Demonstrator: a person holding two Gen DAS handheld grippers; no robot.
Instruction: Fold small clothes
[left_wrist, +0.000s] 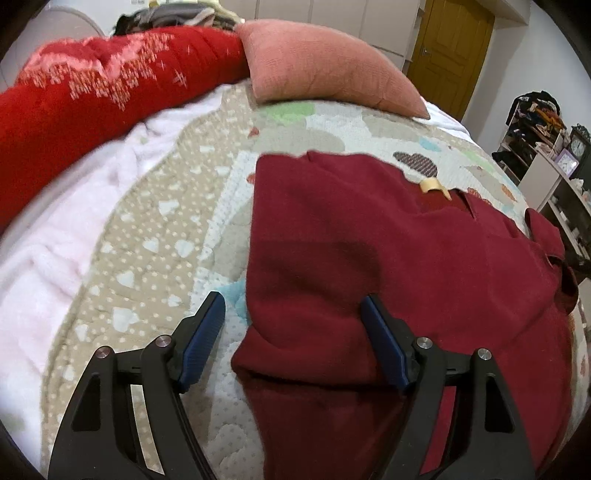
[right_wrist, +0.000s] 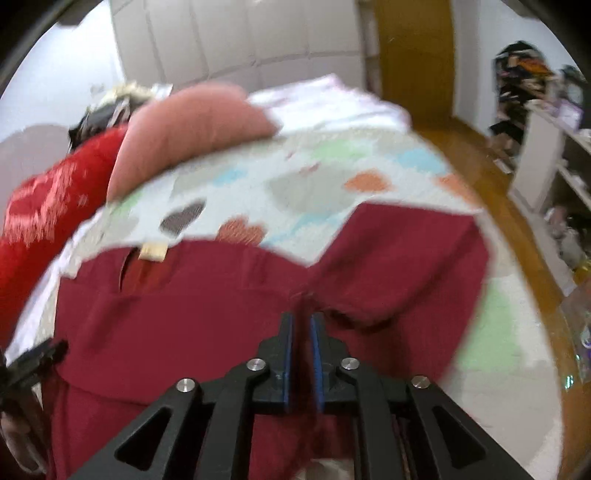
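Observation:
A dark red shirt lies spread on the patterned quilt, collar and a tan label at its far edge. My left gripper is open, its blue pads straddling the shirt's left edge near a fold. In the right wrist view the same shirt lies below, one sleeve stretched out to the right. My right gripper is shut on the red fabric by the sleeve seam. The view is blurred. The left gripper's tip shows at the far left.
A pink pillow and a bright red blanket lie at the head of the bed, with a white fleece on the left. A wooden door, shelves and wooden floor stand to the right.

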